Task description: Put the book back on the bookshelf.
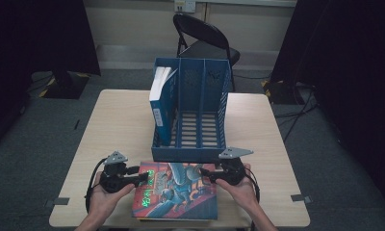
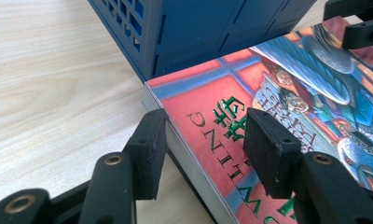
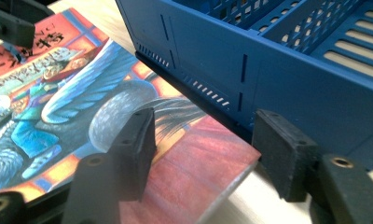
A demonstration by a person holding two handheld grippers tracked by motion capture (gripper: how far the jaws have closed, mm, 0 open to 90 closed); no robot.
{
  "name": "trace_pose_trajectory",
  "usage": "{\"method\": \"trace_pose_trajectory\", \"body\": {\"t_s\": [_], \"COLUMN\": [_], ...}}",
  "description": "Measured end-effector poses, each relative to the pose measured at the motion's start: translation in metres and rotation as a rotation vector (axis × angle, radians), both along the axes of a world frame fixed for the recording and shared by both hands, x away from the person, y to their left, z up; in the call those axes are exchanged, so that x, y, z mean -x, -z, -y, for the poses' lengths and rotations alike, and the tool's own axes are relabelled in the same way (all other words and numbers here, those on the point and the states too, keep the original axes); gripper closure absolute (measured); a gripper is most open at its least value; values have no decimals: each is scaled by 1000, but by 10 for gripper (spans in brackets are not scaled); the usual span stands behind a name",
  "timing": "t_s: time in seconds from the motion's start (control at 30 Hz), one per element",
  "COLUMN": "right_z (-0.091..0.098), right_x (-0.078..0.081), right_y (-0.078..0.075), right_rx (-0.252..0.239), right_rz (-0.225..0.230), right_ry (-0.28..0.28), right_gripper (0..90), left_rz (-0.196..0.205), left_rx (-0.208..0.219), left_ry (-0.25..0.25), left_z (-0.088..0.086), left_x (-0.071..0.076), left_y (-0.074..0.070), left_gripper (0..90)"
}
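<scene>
A: Where was the book [image 1: 177, 191]?

B: Flat on the surface [image 1: 118, 120] at its near edge, cover up, far edge right against the front wall of the blue file rack [image 1: 190, 108]. Long axis ran left-right, parallel to that near edge.

A: Claws?

B: 1 at each short end. Left claw [image 1: 141, 177] sat at the book's left edge, right claw [image 1: 206, 174] at its right edge, near the far-right corner. Both about equally near, so neither hand had the advantage.

A: Gripping?

B: No. In the left gripper view the jaws stood apart and straddled the left edge: 1 pad [image 2: 149, 149] outside the page block, 1 over the cover. No pinch that I could see. In the right gripper view the jaws were apart too, 1 pad [image 3: 134, 149] over the cover, the other off the corner beside the rack.

A: So the key relation?

B: Book lay between the 2 claws, ends toward each. My read: a lift would need both to close on opposite edges. Rack wall tight behind, little clearance there.

A: Rack contents?

B: 1 white-spined book [image 1: 160, 96] upright in the left slot; the other 2 slots looked free.
</scene>
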State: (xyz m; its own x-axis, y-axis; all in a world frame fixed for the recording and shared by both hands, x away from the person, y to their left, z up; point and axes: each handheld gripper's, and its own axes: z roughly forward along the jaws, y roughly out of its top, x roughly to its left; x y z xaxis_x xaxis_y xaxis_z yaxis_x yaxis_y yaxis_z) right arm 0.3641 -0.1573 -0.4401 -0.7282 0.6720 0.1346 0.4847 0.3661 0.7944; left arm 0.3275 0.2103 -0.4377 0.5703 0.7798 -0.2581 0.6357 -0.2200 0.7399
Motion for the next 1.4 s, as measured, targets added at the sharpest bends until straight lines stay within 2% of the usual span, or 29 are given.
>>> {"method": "trace_pose_trajectory", "body": {"t_s": [0.07, 0.17, 0.33, 0.43, 0.57, 0.63, 0.7, 0.73, 0.8, 0.87, 0.93, 1.0, 1.1, 1.17, 1.4], "right_z": [2, 5, 13, 18, 22, 22, 22, 22, 19, 11, 2, 1, 4, 6, 12], "right_x": [2, 5, 17, 25, 35, 38, 37, 34, 29, 26, 26, 26, 32, 37, 54], "right_y": [-2, -3, -4, -4, -4, -4, -4, -4, -3, -2, -2, -4, -4, -5, -5], "right_rx": [14, 13, 18, 16, 15, 13, 9, 0, -29, -25, -4, 18, 12, 13, 16], "right_rz": [16, 9, 5, -4, -10, -7, -7, -14, -24, -27, -14, -7, -21, -24, -30], "right_ry": [3, -7, -21, -29, -39, -41, -50, -60, -71, -91, -98, -100, -124, -127, -148], "right_gripper": [464, 472, 509, 519, 526, 525, 504, 502, 498, 511, 513, 529, 560, 567, 579], "left_rz": [0, -13, 1, -4, -31, -34, -11, -9, -18, -9, -13, -14, -10, -16, -19], "left_rx": [4, 12, -1, -5, 36, 30, -17, -27, -21, -26, -27, -4, 6, -7, 2], "left_ry": [1, 10, 31, 46, 68, 67, 74, 82, 81, 81, 82, 85, 83, 97, 133], "left_z": [0, 1, 5, 9, 5, 6, 8, 9, 8, 7, 5, 2, 7, 11, 22], "left_x": [-1, -6, -13, -18, -23, -22, -13, -8, -1, 1, -1, -2, -4, -8, -17], "left_y": [0, 0, -2, -3, 0, -1, -4, -4, -3, -3, -5, -3, -2, -3, -3], "left_gripper": [509, 526, 562, 573, 576, 578, 572, 552, 498, 506, 569, 604, 614, 614, 613]}}
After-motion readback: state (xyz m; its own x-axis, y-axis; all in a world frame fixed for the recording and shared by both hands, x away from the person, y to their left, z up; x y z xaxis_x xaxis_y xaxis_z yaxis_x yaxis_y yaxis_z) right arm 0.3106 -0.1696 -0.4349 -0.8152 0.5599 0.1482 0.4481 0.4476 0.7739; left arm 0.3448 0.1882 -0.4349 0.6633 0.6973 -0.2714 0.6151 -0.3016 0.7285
